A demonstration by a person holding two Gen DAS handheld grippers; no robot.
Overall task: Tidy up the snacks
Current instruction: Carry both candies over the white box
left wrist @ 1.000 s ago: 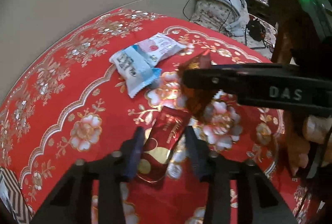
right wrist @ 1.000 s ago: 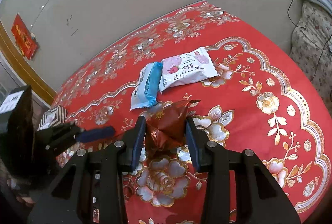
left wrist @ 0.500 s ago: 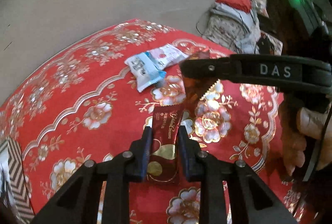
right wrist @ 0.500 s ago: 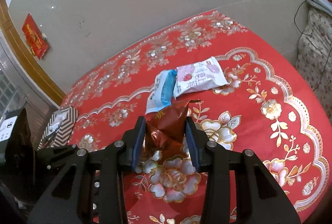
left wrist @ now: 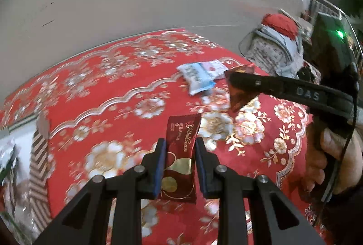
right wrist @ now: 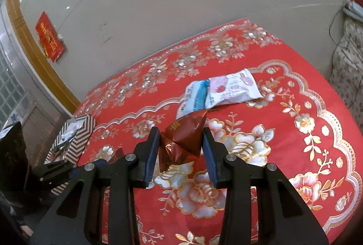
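Note:
My left gripper [left wrist: 179, 147] is shut on a dark red bar wrapper with gold print [left wrist: 180, 154] and holds it above the red floral tablecloth [left wrist: 113, 108]. My right gripper [right wrist: 180, 138] is shut on a brown-red pyramid-shaped snack packet [right wrist: 183, 140], also lifted; it shows in the left wrist view [left wrist: 240, 92] at the right. A blue-and-white packet [right wrist: 195, 99] and a pink-and-white packet [right wrist: 233, 90] lie side by side on the cloth beyond both grippers. The left gripper appears low at the left of the right wrist view [right wrist: 68, 171].
A chevron-striped box [right wrist: 72, 138] with something silvery in it stands at the table's left edge [left wrist: 38, 154]. Beige floor surrounds the round table. A pile of fabric and a dark cabinet [left wrist: 279, 45] stand to the right.
The left gripper closed on the dark red bar and lifted it off the cloth, swinging left. The right gripper rose with its pyramid packet still held.

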